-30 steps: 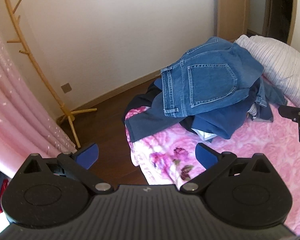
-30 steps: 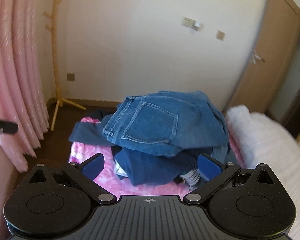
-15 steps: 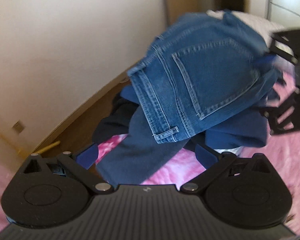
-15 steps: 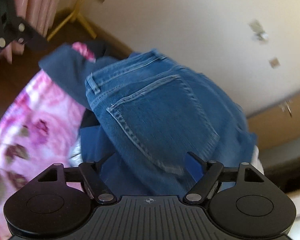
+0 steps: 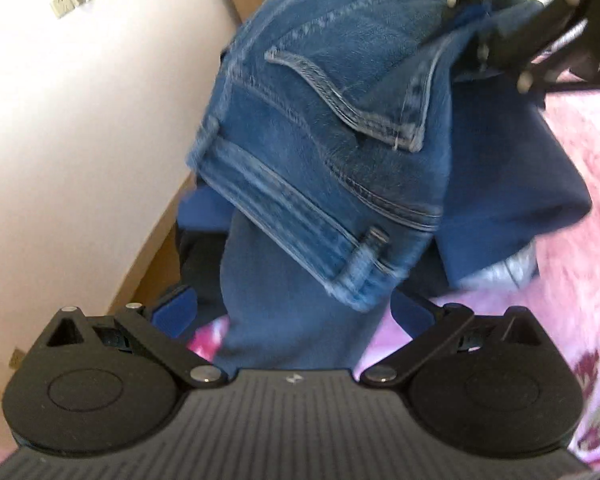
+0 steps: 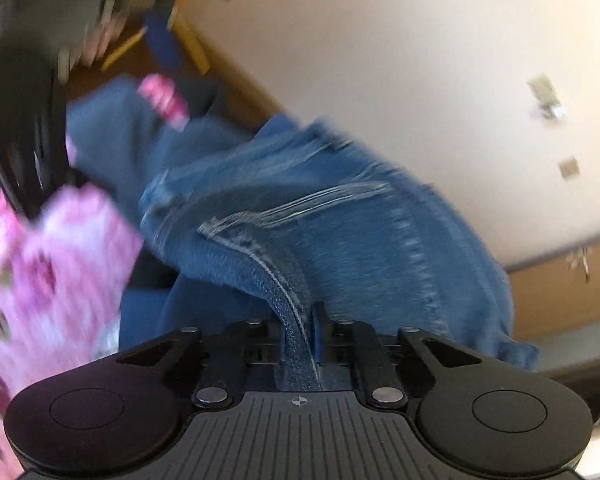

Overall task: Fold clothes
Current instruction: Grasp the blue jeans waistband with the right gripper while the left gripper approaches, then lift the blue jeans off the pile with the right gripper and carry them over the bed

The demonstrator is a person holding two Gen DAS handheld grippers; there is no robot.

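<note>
A pair of blue jeans [image 5: 320, 128] lies on top of a clothes pile, waistband and belt loop toward me in the left wrist view. My left gripper [image 5: 294, 312] is open, its blue pads on either side of the waistband corner and a navy garment [image 5: 292, 320] below it. My right gripper [image 6: 300, 332] is shut on a fold of the jeans [image 6: 340, 236] beside the back pocket. In the left wrist view the right gripper [image 5: 460, 24] appears at the top right, clamped on the denim. The right wrist view is blurred.
The pile rests on a pink floral bedspread [image 5: 572, 280] at the bed's corner. A navy garment [image 5: 500, 168] and a grey one [image 5: 508, 272] lie under the jeans. A white wall [image 5: 80, 120] with a wooden skirting and brown floor stands close on the left.
Both grippers moved in close to the jeans. My right gripper went from open to shut on the denim. My left gripper stayed open and now brackets the waistband corner.
</note>
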